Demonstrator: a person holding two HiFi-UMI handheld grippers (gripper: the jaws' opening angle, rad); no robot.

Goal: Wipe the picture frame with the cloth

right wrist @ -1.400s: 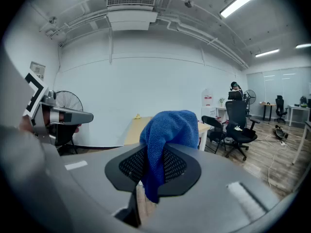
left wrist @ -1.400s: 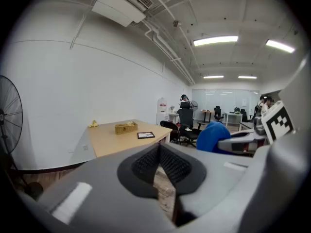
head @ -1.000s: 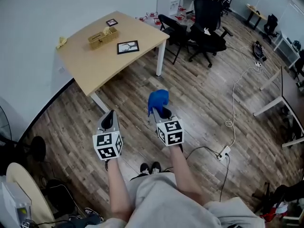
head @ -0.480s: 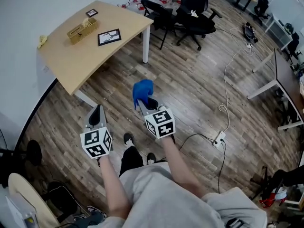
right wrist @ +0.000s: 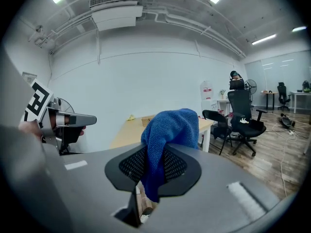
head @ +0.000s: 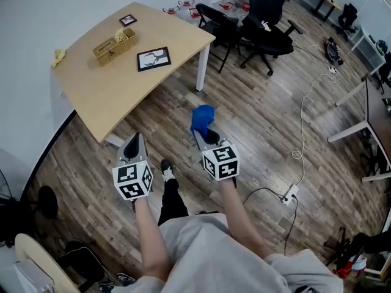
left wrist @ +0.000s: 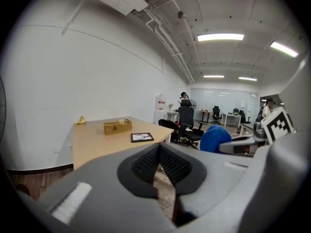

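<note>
Since half a second ago the table [head: 104, 93] has slid lower and to the right in my head view, and both grippers have drifted right with it.

In the head view, one large picture frame [head: 153, 59] lies flat on the pale wood table, well ahead of my grippers. It is rectangular with a black border, and its long axis runs roughly left to right with a slight tilt. A second, smaller frame [head: 127, 20] sits near the far edge, and one woven box [head: 113, 46] lies between the two. The right gripper [head: 200, 133] carries one blue cloth [head: 202, 118], bunched above the plank floor. The left gripper [head: 135, 139] is beside it.

In the left gripper view, my left gripper [left wrist: 159, 161] has its ribbed black pads pressed together with nothing in them. The picture frame [left wrist: 142, 137] lies beyond them on the table [left wrist: 97, 147], near the woven box [left wrist: 117, 126]. The cloth [left wrist: 215, 139] shows at the right.

In the right gripper view, the right gripper [right wrist: 154, 171] is clamped on the cloth [right wrist: 170, 130]. The terry fabric is folded over the jaws and hangs down between the pads. The table [right wrist: 127, 130] stands behind it.
</note>
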